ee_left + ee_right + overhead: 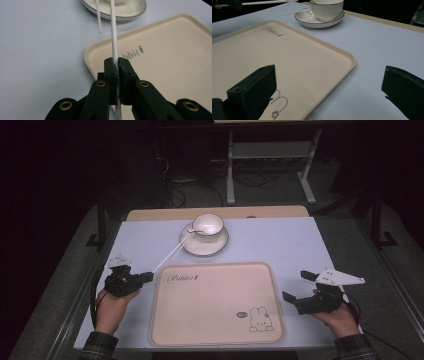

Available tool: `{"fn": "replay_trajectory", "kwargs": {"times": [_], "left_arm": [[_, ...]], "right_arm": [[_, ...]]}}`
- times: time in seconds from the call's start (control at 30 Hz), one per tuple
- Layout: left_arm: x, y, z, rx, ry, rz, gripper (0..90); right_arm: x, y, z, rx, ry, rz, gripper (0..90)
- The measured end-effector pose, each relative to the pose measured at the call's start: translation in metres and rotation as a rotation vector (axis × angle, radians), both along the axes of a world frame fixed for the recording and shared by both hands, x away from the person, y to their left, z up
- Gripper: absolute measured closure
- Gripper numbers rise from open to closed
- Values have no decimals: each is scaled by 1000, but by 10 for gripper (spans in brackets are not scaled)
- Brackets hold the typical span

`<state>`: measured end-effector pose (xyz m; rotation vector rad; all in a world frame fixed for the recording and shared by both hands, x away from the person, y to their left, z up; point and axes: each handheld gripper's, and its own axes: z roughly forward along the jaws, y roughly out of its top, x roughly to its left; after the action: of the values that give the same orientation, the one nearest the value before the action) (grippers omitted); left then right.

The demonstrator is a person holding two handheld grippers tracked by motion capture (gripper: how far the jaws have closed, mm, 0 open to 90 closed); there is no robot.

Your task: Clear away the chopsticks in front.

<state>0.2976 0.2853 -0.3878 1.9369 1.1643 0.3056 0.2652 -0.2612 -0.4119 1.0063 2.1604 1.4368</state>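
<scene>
a: what does the left gripper view add?
b: its fingers (110, 72) pinching a thin white stick (114, 32) at lower centre; a second stick (98, 17) lies upper left, off the saucer (130, 11).
a: and from above?
b: left gripper (145, 277) lower left, right gripper (298, 286) lower right, fingers spread wide.
a: the count?
b: two sticks, one cup (208, 225), one saucer at upper centre of the surface (280, 240), one rabbit tray (215, 305).
</scene>
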Motion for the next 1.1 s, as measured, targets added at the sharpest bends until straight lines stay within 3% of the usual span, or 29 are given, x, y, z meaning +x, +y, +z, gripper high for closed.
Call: {"fn": "replay_trajectory", "kwargs": {"times": [0.23,0.47,0.77,1.07,1.1], "left_arm": [[-16,-23,-9,1,32,-88,856],[-17,-47,-21,67,69,-168,856],[-14,-52,-31,91,90,-184,854],[-11,-62,-46,193,146,-218,844],[-11,-62,-46,189,145,-213,844]], "right_arm": [[0,0,0,-3,-1,1,0],[0,0,0,-5,0,4,0],[1,1,-1,-6,0,6,0],[0,0,0,-5,0,6,0],[0,0,0,-4,0,6,0]]}}
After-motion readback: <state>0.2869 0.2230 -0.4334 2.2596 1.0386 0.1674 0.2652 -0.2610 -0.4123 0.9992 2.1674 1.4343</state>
